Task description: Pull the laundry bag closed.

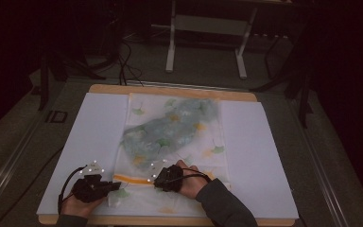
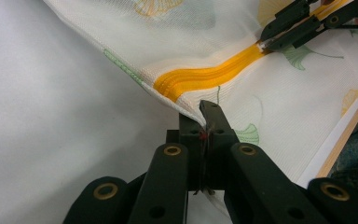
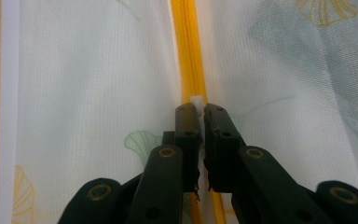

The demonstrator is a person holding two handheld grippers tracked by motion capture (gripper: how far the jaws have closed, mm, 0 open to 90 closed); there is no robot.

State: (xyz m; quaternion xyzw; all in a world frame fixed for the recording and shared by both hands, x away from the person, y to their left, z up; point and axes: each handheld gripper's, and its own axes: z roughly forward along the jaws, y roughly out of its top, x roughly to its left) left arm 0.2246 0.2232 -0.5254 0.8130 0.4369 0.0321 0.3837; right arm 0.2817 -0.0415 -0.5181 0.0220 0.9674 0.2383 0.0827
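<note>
A white mesh bag (image 1: 170, 142) printed with leaves lies flat on white sheets (image 1: 94, 137) covering the bench (image 1: 170, 90), with a blue-green garment (image 1: 170, 130) showing through it. Its yellow zipper (image 1: 132, 179) runs across the near end. The left hand-held gripper (image 2: 208, 116) is clamped on the bag's corner just beside the zipper's end, jaws together on the fabric. The right hand-held gripper (image 3: 198, 112) is pinched shut on the white zipper pull (image 3: 196, 100), partway along the zipper, near the left one.
</note>
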